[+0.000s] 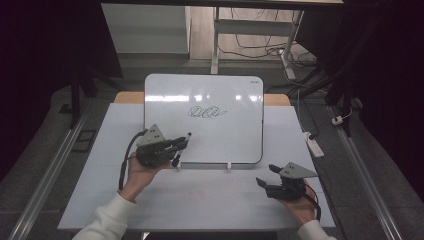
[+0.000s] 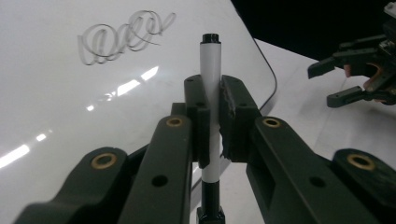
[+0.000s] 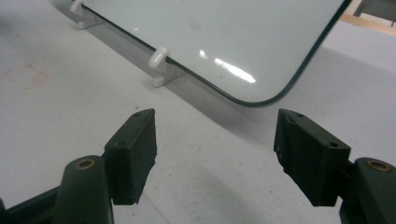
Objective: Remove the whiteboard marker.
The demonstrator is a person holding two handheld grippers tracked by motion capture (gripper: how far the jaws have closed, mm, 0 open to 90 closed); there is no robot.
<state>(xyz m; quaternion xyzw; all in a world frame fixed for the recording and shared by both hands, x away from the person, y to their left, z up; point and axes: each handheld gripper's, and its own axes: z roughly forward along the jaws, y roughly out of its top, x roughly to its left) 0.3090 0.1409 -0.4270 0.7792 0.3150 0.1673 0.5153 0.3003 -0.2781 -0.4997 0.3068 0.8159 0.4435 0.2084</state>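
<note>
A whiteboard (image 1: 205, 120) was seen propped at a tilt on small white feet (image 3: 161, 65) on a pale grey table (image 1: 200, 195), with a black looping scribble (image 1: 207, 112) drawn near its middle. The left gripper (image 1: 181, 144) was held at the board's lower left corner, and its jaws were closed on a marker (image 2: 211, 107) with a white barrel and black ends. In the left gripper view the marker was seen standing upright between the two jaw pads, its dark tip (image 2: 211, 37) raised above them and pointed toward the board's surface; whether the tip touched the board could not be told. The scribble (image 2: 123, 42) was seen beyond the tip, well apart from it. The right gripper (image 1: 265, 176) was held over the bare table in front of the board's lower right corner, apart from the board, and its jaws were spread wide with nothing between them. In the right gripper view the rounded corner of the whiteboard (image 3: 261, 56) was seen ahead of the open jaws, with grey table between. A white power strip (image 1: 314, 145) was seen lying beside the table's right edge.
</note>
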